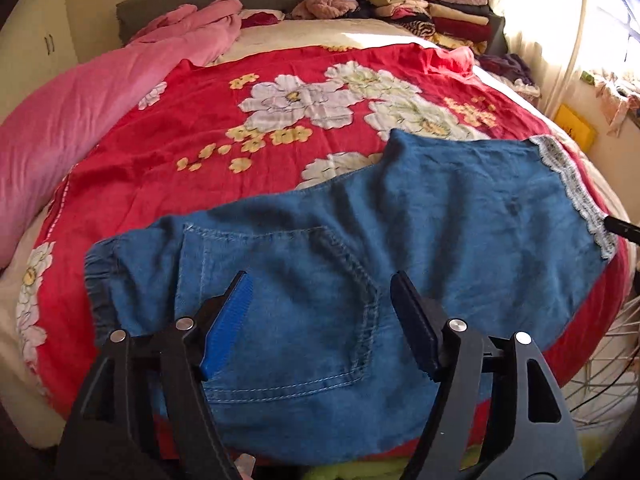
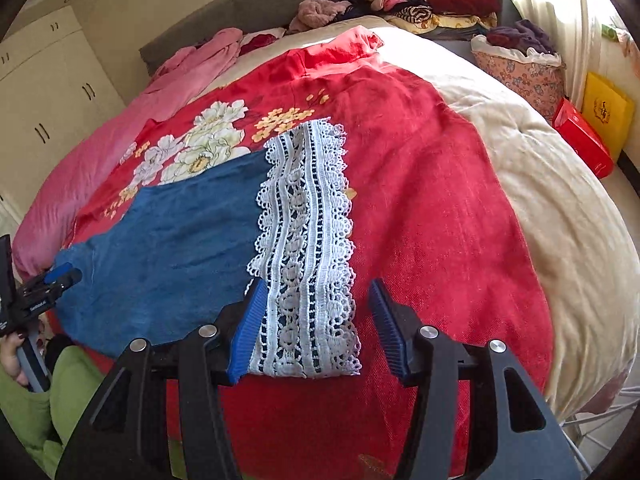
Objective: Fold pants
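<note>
Blue denim pants (image 1: pixel 400 232) lie flat on the red floral bedspread (image 1: pixel 200 120), folded leg on leg, back pocket up. The elastic waistband (image 1: pixel 100 280) is at the left and the white lace hem (image 1: pixel 576 184) at the right. My left gripper (image 1: pixel 320 284) is open, hovering over the back pocket near the waist. In the right wrist view the pants (image 2: pixel 168 248) end in the lace hem (image 2: pixel 308 240). My right gripper (image 2: pixel 316 292) is open over the lace hem's near end. The left gripper (image 2: pixel 60 276) shows at the far left edge.
A pink quilt (image 1: pixel 100 96) lies along the bed's left side. Stacks of folded clothes (image 1: pixel 432 8) sit at the headboard. A floral laundry basket (image 2: pixel 524 72), a red box (image 2: pixel 580 136) and a yellow bag (image 2: pixel 608 116) stand right of the bed. A wardrobe (image 2: pixel 48 88) is at the left.
</note>
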